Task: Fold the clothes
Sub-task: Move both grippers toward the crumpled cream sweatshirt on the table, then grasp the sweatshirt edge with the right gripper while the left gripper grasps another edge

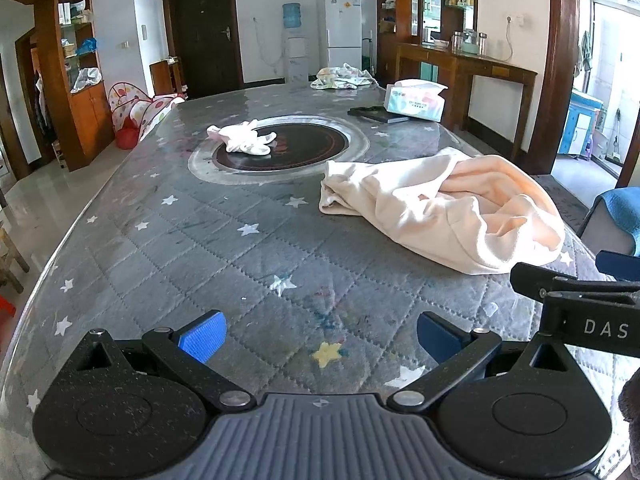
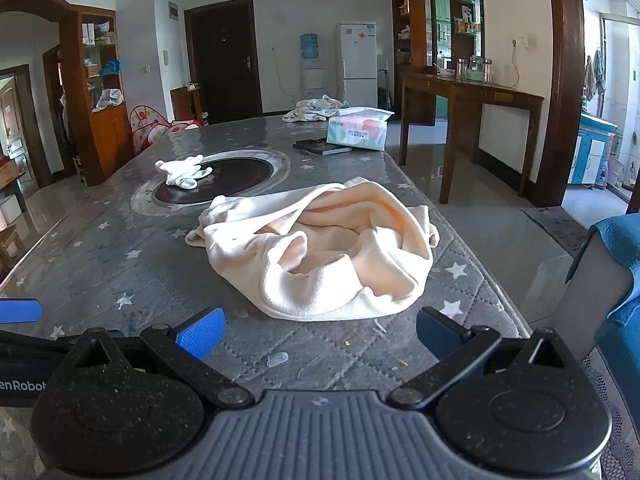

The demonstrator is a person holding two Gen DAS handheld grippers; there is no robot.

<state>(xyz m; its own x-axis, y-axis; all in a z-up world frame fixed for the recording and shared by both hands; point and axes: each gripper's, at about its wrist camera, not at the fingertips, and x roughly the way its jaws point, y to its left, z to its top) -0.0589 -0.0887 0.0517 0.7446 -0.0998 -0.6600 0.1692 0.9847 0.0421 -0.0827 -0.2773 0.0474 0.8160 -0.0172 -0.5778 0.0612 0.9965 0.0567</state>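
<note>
Left wrist view is showing the left claw (image 1: pixel 318 338) hovering wide and empty over the bench (image 1: pixel 180 248), with white socks (image 1: pixel 242 141) lying on its centre ring. Further right, the cream garment (image 2: pixel 320 246) is sitting crumpled, perhaps inside out, just beyond the right claw (image 2: pixel 318 334), also gaping wide. Folding is not yet begun; everything is remaining.

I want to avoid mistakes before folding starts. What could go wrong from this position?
The cream garment lies crumpled near the table's right edge, so a pull could drag it off. Both the left gripper and right gripper are open and empty; a pinch might catch several bunched layers.
</note>
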